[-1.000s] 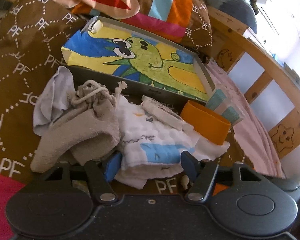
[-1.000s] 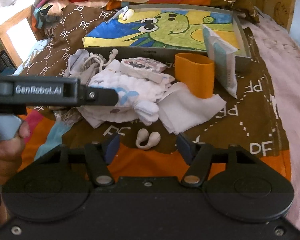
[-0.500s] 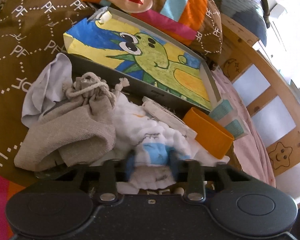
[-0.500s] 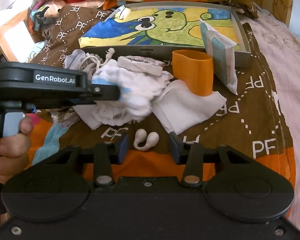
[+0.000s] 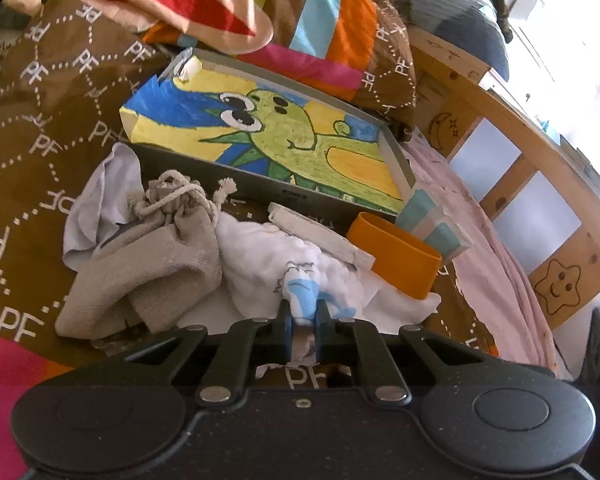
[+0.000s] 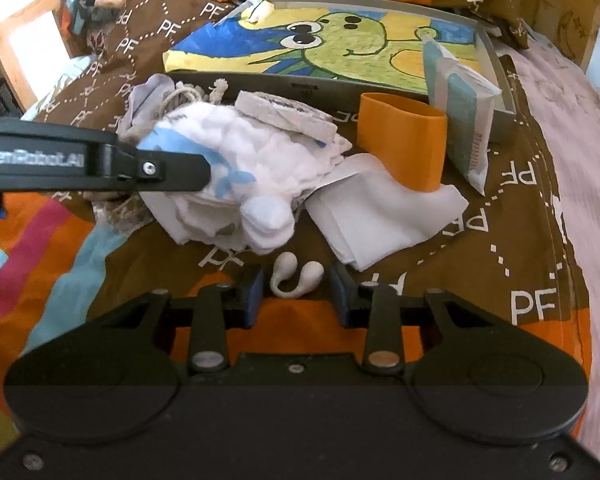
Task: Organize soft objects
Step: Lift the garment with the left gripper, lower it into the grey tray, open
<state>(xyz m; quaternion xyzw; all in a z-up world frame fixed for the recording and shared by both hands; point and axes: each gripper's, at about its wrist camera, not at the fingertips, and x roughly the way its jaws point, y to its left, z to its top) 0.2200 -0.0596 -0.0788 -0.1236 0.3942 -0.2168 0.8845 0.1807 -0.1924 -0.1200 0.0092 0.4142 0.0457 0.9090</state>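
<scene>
Left gripper (image 5: 302, 318) closed from wide onto white muslin cloth (image 5: 296, 264) in bed pile; right gripper (image 6: 296, 290) open around white earpiece (image 6: 296, 276); lifting may drag flat pouch (image 6: 286, 114) resting on top.

White-blue muslin cloth (image 5: 300, 276) bunched, pinched in left claw (image 5: 302, 326), atop pile.

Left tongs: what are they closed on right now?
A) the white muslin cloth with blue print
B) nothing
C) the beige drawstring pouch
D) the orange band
A: the left tongs pinch a bunched fold of the white muslin cloth; the beige drawstring pouch lies untouched.
</scene>
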